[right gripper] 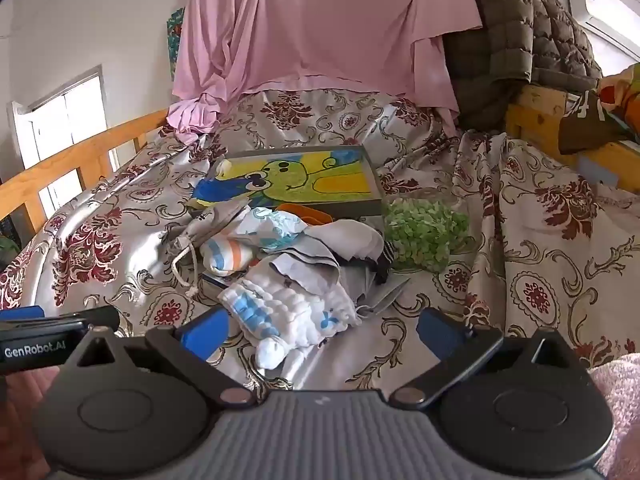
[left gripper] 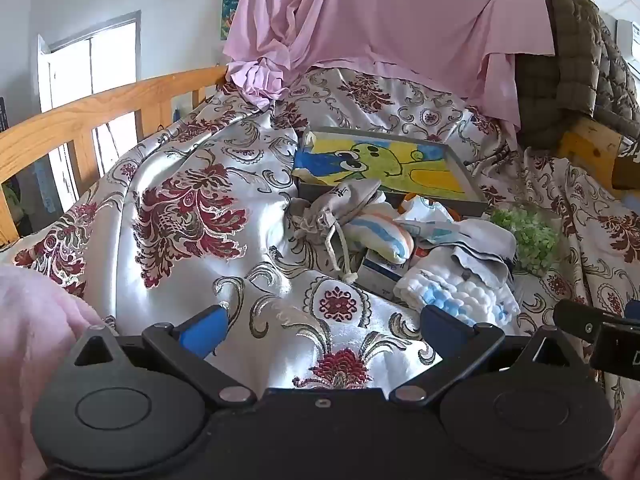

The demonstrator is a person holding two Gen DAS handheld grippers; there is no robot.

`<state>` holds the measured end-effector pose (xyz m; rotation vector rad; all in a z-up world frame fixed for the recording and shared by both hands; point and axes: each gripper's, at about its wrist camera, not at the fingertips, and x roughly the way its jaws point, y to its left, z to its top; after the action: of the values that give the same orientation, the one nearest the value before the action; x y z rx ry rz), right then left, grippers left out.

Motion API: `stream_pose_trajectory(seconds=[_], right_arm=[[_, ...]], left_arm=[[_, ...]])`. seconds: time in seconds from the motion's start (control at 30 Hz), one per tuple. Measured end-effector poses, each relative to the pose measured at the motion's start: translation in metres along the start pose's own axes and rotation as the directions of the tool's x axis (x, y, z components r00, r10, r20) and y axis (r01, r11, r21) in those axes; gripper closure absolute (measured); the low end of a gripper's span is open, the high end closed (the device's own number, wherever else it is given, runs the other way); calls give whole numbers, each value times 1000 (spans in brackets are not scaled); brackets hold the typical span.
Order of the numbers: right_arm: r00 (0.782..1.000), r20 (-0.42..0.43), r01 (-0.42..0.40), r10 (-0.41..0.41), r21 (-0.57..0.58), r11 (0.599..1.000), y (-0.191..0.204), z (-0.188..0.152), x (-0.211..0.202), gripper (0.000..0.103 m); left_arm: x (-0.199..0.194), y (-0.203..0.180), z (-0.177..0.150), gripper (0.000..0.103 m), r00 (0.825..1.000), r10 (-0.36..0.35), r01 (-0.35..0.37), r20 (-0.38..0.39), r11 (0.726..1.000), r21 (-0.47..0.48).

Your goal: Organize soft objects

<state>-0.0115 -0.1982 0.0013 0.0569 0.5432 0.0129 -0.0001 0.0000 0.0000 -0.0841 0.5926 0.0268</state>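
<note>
Left wrist view. The left gripper (left gripper: 324,328) hovers low over the floral satin bedspread (left gripper: 180,208), jaws spread wide, nothing between them. The heap of soft objects lies ahead and to its right: a white-and-blue waffle cloth (left gripper: 456,288) nearest, just beyond the right-hand fingertip; a grey drawstring pouch (left gripper: 344,204) with its cord trailing toward the tool; a striped sock (left gripper: 384,236); a grey cloth (left gripper: 484,256) on top. Behind them sits a shallow tray with a frog picture (left gripper: 384,164). A bag of green bits (left gripper: 528,236) lies to the pile's right. The tip of the other tool shows at the right edge.

Right wrist view. The right gripper (right gripper: 322,330) is also released, empty, jaws wide apart. Here the waffle cloth (right gripper: 284,308) sits almost dead ahead, between the two fingertips and slightly left of centre, its long axis running from near-left to far-right; its rolled near end reaches in toward the gap. The pouch (right gripper: 208,228) and sock (right gripper: 228,256) lie further off, left. The tray (right gripper: 304,180) is behind, well apart.

Judgement: the right hand is nearer and better lined up on the waffle cloth.

Materials: satin is slick and creased; waffle cloth thick, quilted, compressible; pouch coarse woven; sock knit. All limp, so a pinch will likely bunch them.
</note>
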Motion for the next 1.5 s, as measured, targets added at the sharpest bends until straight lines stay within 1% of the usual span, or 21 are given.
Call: stream_pose_trajectory(seconds=[1.5], right_arm=[[1000,-6,1,-1,11,1000,-1,0,0,0]], left_arm=[[0,0,0,1,1000,5,-5,3,1000,6]])
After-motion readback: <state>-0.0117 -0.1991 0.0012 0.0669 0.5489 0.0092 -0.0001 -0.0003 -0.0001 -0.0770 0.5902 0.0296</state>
